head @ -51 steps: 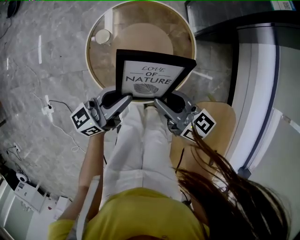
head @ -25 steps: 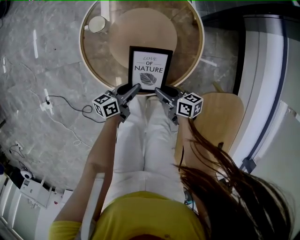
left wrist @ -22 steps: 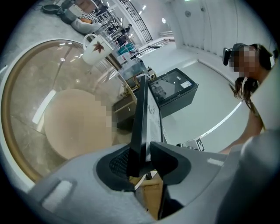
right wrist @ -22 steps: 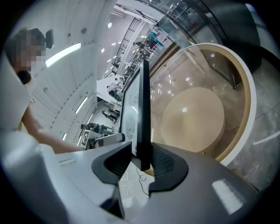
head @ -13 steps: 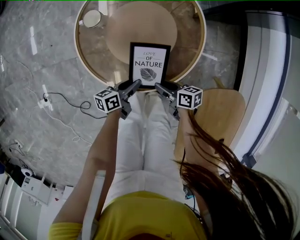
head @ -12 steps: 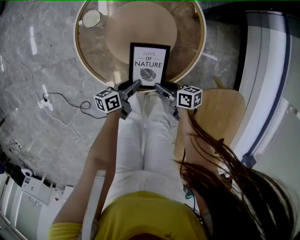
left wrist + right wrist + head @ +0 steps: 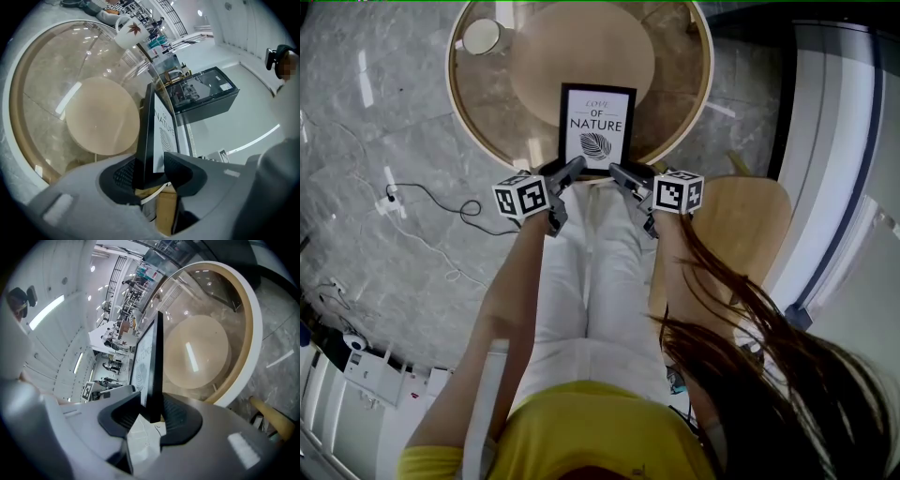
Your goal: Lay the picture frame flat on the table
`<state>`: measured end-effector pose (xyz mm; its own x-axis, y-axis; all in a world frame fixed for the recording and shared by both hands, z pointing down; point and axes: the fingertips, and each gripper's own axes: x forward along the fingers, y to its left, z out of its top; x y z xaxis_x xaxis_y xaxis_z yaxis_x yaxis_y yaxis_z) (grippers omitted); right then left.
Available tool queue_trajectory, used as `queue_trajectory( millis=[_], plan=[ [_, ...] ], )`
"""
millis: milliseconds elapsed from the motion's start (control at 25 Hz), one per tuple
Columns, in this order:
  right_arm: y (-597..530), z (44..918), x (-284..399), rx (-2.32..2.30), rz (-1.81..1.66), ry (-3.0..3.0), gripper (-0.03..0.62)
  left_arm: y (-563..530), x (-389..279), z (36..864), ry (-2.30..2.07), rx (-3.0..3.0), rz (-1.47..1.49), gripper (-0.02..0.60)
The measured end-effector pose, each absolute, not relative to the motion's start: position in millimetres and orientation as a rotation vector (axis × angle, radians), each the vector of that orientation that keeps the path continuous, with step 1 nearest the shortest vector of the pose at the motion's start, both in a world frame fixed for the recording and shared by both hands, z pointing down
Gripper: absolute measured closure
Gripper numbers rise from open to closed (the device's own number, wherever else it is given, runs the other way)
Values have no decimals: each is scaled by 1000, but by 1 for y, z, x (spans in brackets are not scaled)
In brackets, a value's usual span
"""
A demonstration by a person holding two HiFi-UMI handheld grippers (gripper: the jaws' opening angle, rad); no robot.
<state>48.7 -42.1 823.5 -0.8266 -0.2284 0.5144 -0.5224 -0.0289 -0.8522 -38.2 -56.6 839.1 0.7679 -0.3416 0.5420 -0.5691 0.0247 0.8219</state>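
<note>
Black-rimmed picture frame [image 7: 597, 125] looks nearly flat at the glass table's [image 7: 483, 103] near rim. It is stiff, light, likely fragile. Right gripper [image 7: 151, 414] pinches one near corner; left gripper [image 7: 151, 172], jaws just loosened, straddles the other.

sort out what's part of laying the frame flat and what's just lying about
In the job: picture frame, face up; round glass table under it; left tongs, just opened further, frame's corner between them; right tongs, shut on the frame.
Lying about: white mug on the table; socket strip; wooden seat.
</note>
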Motion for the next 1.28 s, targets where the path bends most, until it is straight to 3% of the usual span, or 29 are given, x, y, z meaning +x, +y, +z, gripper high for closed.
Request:
queue_trajectory(
  millis=[560, 760, 1280],
  plan=[
    [-42, 820, 49, 884, 2020, -2025, 467, -58, -48, 838, -936, 1602, 380, 347],
    [-43, 825, 58, 968, 1999, -2014, 513, -61, -64, 839, -1031, 1616, 438, 347],
    [-40, 842, 76, 1195, 1680, -1878, 465, -60, -58, 834, -999, 1668, 470, 364]
  ],
)
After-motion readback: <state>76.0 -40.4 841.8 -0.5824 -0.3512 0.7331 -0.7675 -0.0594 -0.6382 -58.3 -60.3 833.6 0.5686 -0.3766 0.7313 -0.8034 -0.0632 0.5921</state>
